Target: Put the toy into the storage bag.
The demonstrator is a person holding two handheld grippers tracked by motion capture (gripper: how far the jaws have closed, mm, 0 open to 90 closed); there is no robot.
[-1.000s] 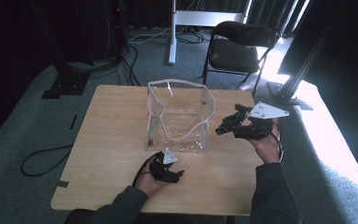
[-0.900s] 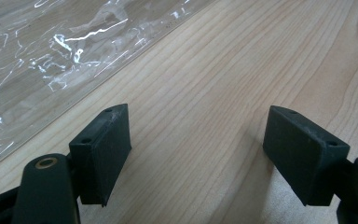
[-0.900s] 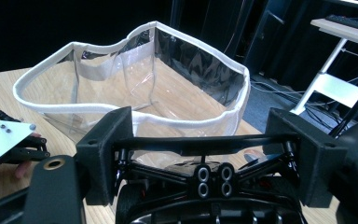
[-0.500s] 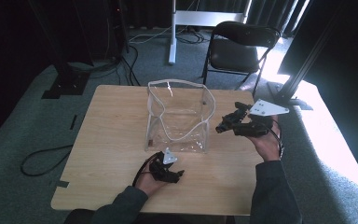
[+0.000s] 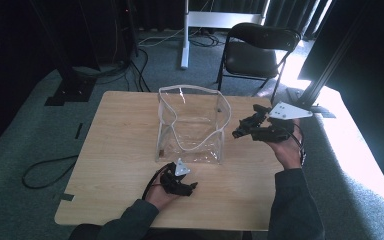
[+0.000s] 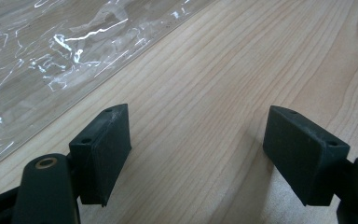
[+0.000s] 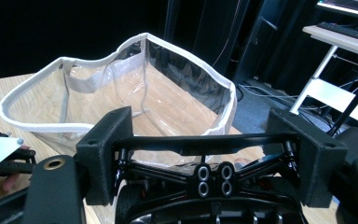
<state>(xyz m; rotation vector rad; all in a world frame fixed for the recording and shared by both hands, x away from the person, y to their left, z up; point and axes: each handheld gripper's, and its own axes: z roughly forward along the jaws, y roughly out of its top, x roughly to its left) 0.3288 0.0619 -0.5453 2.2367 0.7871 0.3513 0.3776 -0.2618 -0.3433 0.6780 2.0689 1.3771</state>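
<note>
Overhead, one clear plastic bag (image 5: 192, 125) is standing open mid-table (image 5: 120, 150); the left gripper (image 5: 179, 181) is resting before it, the right gripper (image 5: 260, 129) hovering beside its rim. Left gripper view: jaws gaping over bare wood. Right gripper view: jaws clamping a black toy-car chassis (image 7: 205, 175) near the bag (image 7: 121, 88).
</note>
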